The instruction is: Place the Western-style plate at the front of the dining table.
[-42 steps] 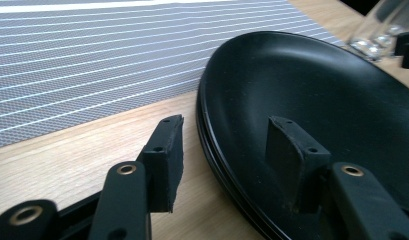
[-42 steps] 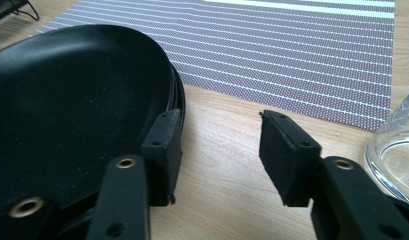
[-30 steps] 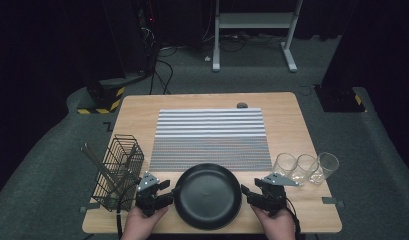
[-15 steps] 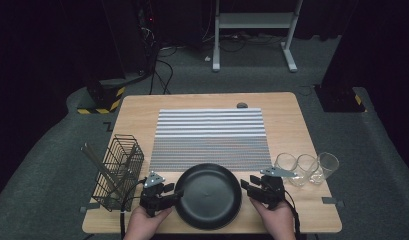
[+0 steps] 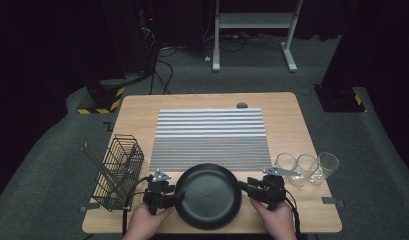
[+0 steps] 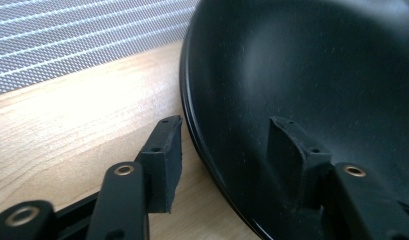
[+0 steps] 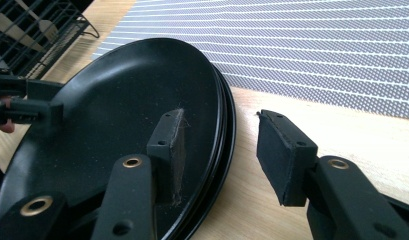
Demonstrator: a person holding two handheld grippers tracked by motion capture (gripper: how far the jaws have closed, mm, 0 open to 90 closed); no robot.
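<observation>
Our left gripper straddles the left rim of the black plate, one jaw inside the dish and one outside on the wood; in the left gripper view a clear gap shows between the outer pad and the rim, so the jaws are loose, pressing on nothing. Our right gripper straddles the plate's right rim the same way. Its jaws have just been closing, yet in the right gripper view the outer pad stands apart from the rim, so nothing is clamped.

The plate rests on the table, at its near edge. Just behind the plate lies the striped mat. Left of the plate stands the wire basket; right of it, three glasses sit in a row.
</observation>
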